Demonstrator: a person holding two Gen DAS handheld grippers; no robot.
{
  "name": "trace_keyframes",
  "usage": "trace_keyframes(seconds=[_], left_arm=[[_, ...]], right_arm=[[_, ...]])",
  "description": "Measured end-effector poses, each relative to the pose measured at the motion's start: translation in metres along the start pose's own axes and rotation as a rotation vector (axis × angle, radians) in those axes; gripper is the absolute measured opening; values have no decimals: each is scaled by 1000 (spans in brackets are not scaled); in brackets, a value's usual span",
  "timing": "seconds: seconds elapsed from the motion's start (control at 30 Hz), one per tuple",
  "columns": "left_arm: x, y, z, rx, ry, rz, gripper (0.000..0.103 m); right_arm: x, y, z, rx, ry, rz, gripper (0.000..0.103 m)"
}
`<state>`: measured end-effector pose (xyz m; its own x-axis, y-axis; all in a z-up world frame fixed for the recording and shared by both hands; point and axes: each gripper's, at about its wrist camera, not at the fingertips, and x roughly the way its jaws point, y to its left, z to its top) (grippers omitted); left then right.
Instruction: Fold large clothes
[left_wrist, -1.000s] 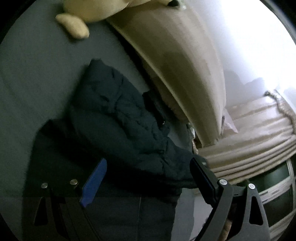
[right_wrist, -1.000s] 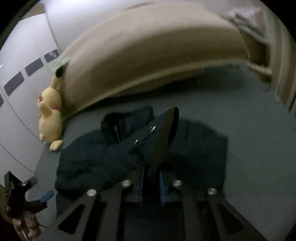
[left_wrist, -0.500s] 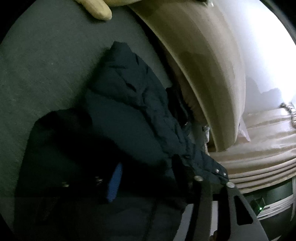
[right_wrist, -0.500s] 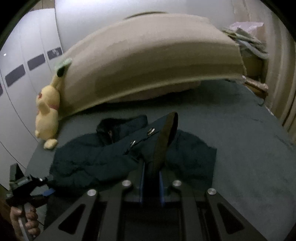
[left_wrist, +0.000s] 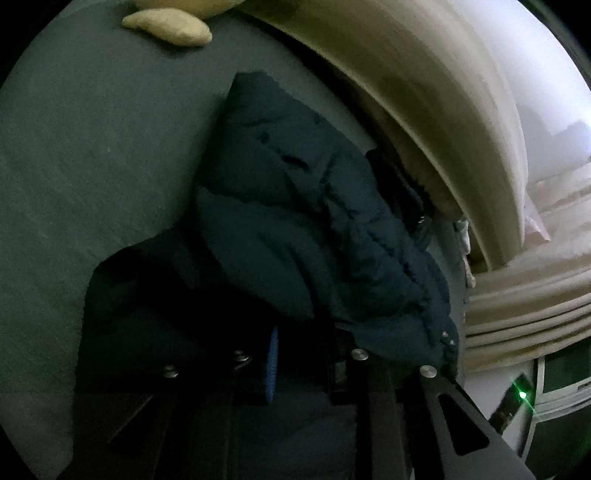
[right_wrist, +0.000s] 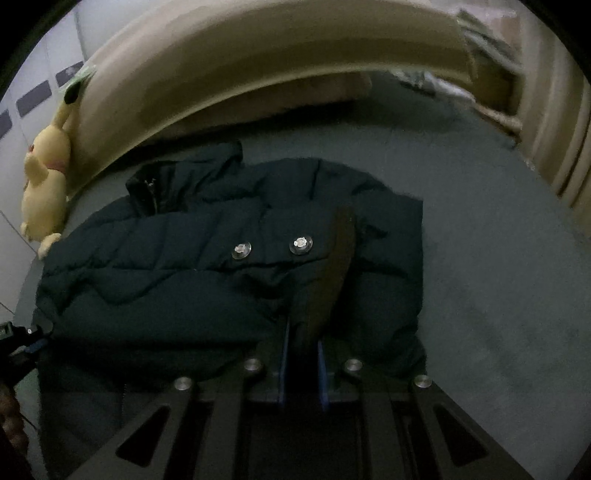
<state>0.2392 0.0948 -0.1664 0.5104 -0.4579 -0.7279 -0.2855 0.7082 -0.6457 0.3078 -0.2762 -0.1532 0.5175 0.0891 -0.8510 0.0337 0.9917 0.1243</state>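
Your right gripper (right_wrist: 301, 363) tilts steeply down, clamped on the dark jacket (right_wrist: 207, 273)'s flap mid-bed (right_wrist: 498, 288). Your left gripper (left_wrist: 306, 365), angled down at the jacket's hem, has just been closing on its fabric.

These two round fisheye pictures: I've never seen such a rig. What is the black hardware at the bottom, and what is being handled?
A person holds a two-finger gripper in each hand, each carrying a forward-looking camera. The left gripper has just been closing on the near edge of a dark puffer jacket lying on a grey bed. The right gripper is shut on a jacket flap. A yellow plush toy leans on the beige headboard.
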Motion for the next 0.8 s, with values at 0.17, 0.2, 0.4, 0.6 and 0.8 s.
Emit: trace_keyframes(seconds=[0.17, 0.2, 0.4, 0.6, 0.8], left_arm=[[-41, -14, -11, 124, -48, 52, 71], [-56, -19, -11, 167, -93, 75, 71], [-87, -46, 10, 335, -345, 254, 71], [-35, -54, 8, 443, -345, 407, 71], [18, -43, -9, 554, -233, 539, 72]], right_arm=[[-8, -20, 0, 57, 33, 32, 87], [-15, -25, 1, 78, 11, 37, 89], [-68, -17, 12, 119, -163, 95, 89], [-55, 61, 4, -123, -208, 59, 89], [11, 71, -21, -178, -52, -82, 88]])
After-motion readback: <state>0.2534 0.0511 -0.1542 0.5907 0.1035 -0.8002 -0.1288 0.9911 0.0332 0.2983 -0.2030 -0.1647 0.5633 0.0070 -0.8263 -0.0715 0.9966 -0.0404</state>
